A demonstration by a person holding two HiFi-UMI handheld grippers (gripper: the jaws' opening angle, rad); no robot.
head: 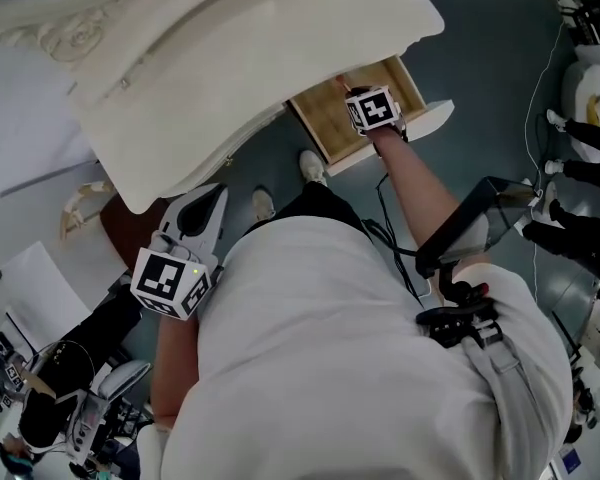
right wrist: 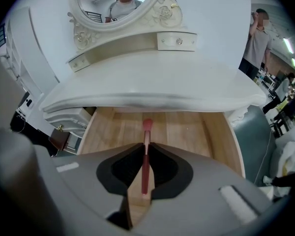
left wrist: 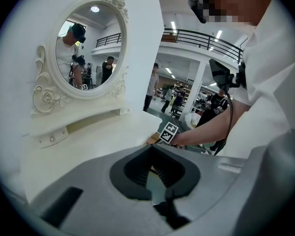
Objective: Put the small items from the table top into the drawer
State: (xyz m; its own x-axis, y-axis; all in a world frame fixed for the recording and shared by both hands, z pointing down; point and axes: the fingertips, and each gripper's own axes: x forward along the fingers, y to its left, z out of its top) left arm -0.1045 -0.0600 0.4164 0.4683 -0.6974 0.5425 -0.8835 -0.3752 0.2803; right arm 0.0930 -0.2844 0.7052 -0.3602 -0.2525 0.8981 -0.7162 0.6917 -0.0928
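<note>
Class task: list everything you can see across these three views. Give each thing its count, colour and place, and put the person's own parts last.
dressing table: one, white, in front of the person
mirror: one, oval with an ornate white frame, on the table's back
drawer: one, light wood, pulled open under the table top
makeup brush: one, pink-red, over the open drawer, pointing away from the person
bystanders: several, in the hall behind
shoes: two, white, on the floor by the drawer
left gripper: one, grey, held back beside the table, nothing between its jaws
right gripper: one, grey, over the drawer, jaws closed on the makeup brush
</note>
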